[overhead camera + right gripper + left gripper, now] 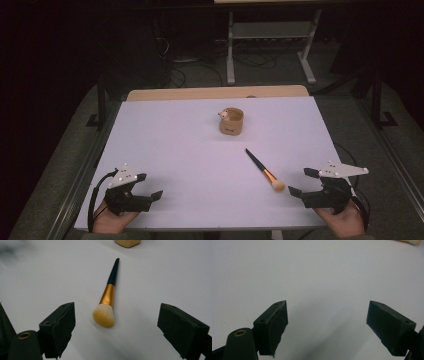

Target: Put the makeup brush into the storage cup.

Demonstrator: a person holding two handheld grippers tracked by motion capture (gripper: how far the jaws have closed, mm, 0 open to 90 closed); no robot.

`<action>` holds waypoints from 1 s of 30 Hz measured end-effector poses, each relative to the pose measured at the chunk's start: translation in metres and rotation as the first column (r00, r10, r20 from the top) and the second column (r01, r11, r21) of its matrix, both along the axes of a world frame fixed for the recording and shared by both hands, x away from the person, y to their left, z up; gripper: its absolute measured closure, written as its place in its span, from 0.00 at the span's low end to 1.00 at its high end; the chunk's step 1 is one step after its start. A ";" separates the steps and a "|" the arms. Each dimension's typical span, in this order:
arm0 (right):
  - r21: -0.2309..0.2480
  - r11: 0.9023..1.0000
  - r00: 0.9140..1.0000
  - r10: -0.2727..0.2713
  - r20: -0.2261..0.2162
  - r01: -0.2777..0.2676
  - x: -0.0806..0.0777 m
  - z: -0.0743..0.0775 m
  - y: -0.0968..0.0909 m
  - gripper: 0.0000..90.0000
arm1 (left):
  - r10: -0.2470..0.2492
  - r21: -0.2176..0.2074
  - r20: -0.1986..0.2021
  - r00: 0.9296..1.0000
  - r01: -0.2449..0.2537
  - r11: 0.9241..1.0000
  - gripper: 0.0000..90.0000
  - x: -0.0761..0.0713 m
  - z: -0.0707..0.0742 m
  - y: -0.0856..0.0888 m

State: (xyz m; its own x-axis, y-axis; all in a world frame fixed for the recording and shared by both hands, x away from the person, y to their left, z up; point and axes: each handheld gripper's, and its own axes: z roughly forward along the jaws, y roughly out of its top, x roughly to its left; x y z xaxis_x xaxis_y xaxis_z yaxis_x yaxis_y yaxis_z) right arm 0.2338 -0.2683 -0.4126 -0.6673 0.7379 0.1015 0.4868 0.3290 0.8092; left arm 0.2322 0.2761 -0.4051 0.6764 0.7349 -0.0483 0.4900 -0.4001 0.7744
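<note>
The left tongs are held low over the near left corner of the white worktop, jaws spread wide with nothing between them; in the left gripper view only bare surface is seen between the two black jaws. Ahead of both tongs and well apart from them, a small tan cup is seen upright, nearer the far edge. A makeup brush is laid flat just ahead of the right tongs, its cream bristle head turned toward them and its dark handle pointed away toward the cup. The right tongs are released too, jaws wide apart and touching nothing, the bristle head seen between them but farther out.
</note>
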 end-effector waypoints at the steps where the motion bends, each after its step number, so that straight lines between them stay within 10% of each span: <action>1: 0.000 1.000 1.000 -0.003 -0.008 0.003 0.000 0.000 0.000 0.15 | 0.005 -0.005 -0.006 1.000 -0.005 1.000 0.19 0.000 0.000 0.000; 30: -0.028 1.000 0.999 0.009 -0.051 -0.010 0.016 0.012 0.013 0.16 | -0.009 0.010 -0.008 1.000 0.010 1.000 0.19 0.002 0.000 -0.002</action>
State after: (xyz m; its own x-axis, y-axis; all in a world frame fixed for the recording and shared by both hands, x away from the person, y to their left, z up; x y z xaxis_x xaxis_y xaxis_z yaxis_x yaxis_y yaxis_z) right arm 0.2497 -0.2552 -0.4008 -0.6689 0.7343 0.1152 0.5241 0.3560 0.7737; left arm 0.2345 0.2741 -0.4047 0.6830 0.7289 -0.0467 0.4927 -0.4125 0.7662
